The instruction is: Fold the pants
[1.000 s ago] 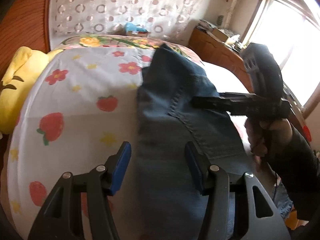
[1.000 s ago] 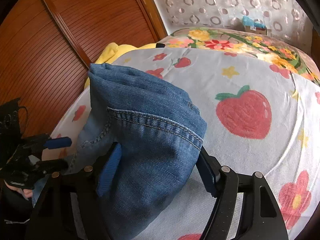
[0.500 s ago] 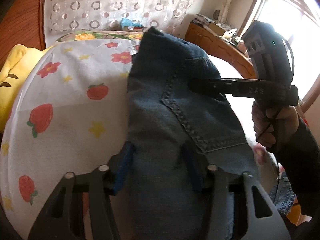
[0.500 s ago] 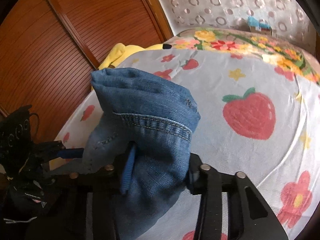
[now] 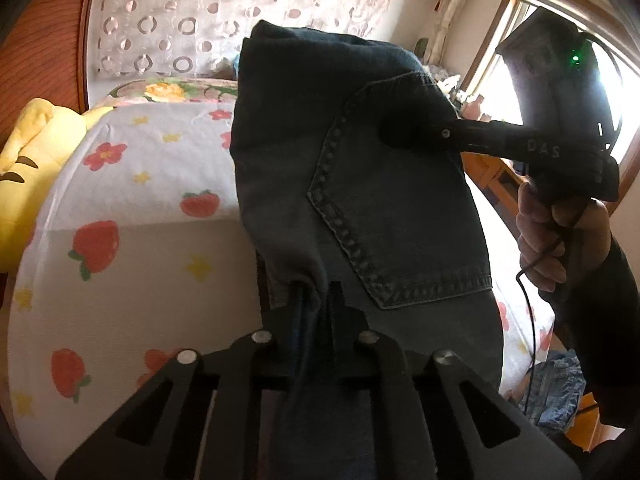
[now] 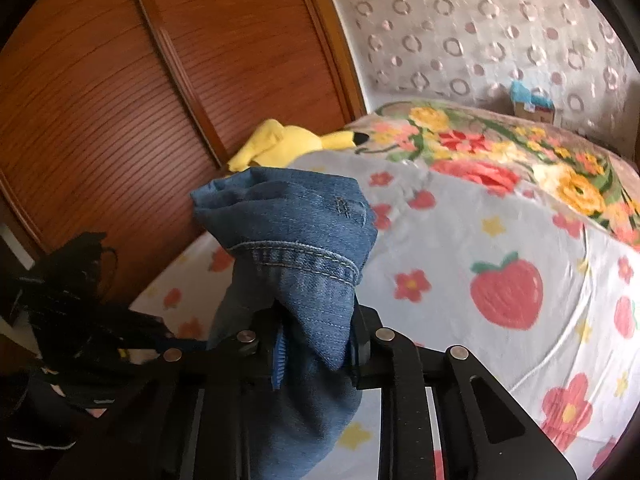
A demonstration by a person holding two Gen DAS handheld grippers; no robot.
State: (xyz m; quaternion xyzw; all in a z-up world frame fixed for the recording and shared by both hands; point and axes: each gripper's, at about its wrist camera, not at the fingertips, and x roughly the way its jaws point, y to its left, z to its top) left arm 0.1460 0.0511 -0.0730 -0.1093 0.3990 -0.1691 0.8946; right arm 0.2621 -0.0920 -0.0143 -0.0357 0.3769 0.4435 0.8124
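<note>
Jeans [image 5: 360, 184] hang up in the air above the bed [image 5: 132, 264], held at both ends. On the left gripper [image 5: 314, 300] the jaws have just been closing and now pinch a bunch of the blue cloth tight. The right gripper [image 6: 316, 344] has jaws that have just been closing too, and they squeeze a thick fold of the jeans near a stitched hem. A hand [image 5: 560, 240] holds the right gripper's handle. The bed sheet has red strawberries and flowers on it. A yellow soft toy [image 6: 292, 142] lies at the bed's edge by the brown wooden wall [image 6: 120, 100].
</note>
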